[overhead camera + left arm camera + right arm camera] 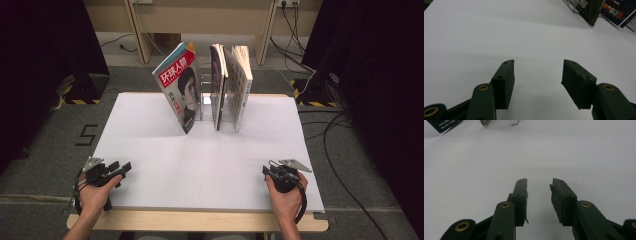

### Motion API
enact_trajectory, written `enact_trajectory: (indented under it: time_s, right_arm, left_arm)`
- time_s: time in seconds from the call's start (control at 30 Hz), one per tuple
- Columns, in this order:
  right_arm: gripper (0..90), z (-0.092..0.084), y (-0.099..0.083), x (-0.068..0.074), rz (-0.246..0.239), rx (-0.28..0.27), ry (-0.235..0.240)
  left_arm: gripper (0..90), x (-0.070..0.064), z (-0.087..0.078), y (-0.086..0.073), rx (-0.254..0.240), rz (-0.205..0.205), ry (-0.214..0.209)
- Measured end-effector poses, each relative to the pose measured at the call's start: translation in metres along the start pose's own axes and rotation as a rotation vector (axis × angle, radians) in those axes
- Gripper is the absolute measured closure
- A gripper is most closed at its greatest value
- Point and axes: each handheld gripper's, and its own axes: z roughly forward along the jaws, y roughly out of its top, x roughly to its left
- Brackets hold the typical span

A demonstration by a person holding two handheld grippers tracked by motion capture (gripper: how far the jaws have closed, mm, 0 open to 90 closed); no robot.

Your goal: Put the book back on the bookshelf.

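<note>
**Grippers rest at the near edge, magazines stand in the rack**

Magazines stand upright in a clear rack (pixel 206 102) at the far middle of the white table (pixel 200 160). Left of the rack's centre, the red-titled magazine (pixel 179 90) leans to the left, its cover with a portrait facing the near side. Just right of it a dark-covered magazine (pixel 217 90) stands almost straight, and beside that a pale-covered magazine (pixel 239 85) leans slightly right. The three are close together, their lower edges down on the table by the rack.

Well apart from the rack, toward the near left corner, the left gripper (pixel 122 169) is held in a hand over the table edge, pointing toward the rack. In the left gripper view its jaws are spread wide with only bare table between them (pixel 537 75), and the corner of the rack's magazines shows at the upper right.

Near the right corner, also far from the rack, the right gripper (pixel 270 172) sits in the other hand. In the right gripper view its jaws stand apart with a narrower gap, nothing between them (pixel 539 192).
</note>
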Motion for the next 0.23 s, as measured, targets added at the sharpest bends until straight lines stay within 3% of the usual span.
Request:
enact_trajectory:
  time_s: [0.23]
  right_arm:
    - [65.3, 0.0018, -0.0004, -0.0033, 0.006, -0.001, 0.000]
  left_arm:
    - [42.6, -0.0001, 0.0000, -0.0023, -0.005, 0.007, -0.007]
